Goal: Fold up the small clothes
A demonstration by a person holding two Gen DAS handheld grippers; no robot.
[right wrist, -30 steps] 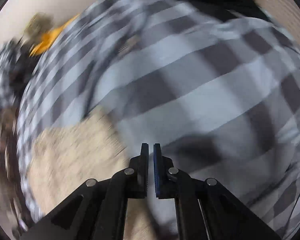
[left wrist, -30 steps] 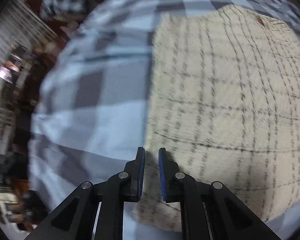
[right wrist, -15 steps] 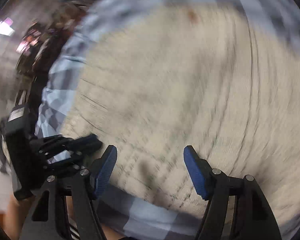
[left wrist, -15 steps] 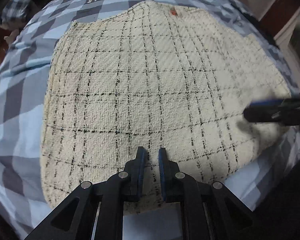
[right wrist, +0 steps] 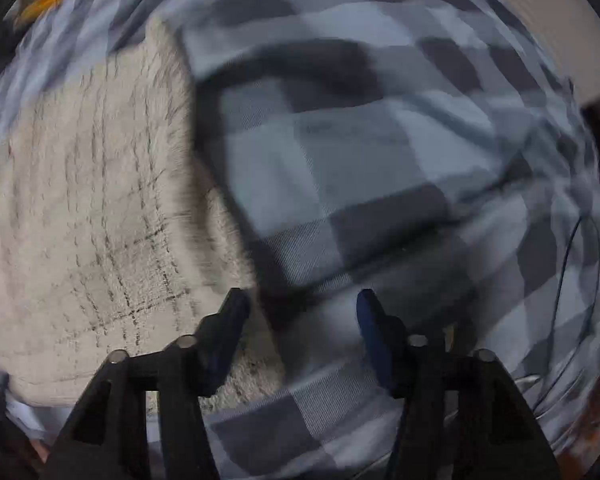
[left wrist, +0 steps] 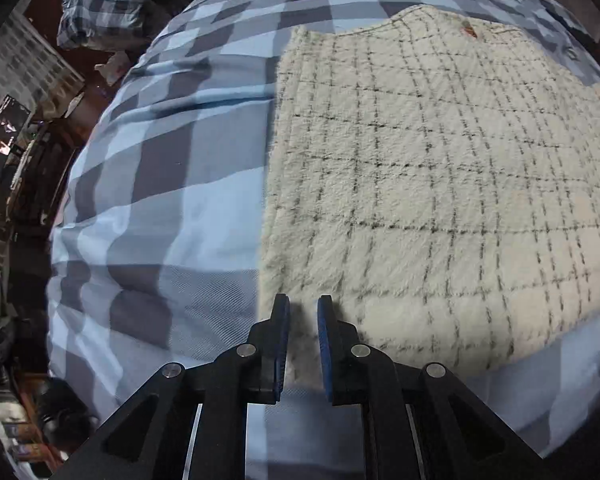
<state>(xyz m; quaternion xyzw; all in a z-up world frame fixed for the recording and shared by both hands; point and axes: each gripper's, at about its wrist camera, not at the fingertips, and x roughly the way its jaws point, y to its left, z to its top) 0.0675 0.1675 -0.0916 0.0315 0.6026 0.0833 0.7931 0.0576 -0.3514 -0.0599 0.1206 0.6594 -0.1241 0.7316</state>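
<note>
Lying flat on the checked bed cover (left wrist: 172,184), the cream garment (left wrist: 440,184) could be bunched if its corner is missed by the half-open, just-narrowing, empty right claw (right wrist: 300,308) while the left claw (left wrist: 303,312) is nearly shut at its near edge.

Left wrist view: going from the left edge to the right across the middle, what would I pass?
Dark cluttered room → blue checked bedcover → cream fuzzy cloth with a thin black grid, which runs on to the right edge.
</note>
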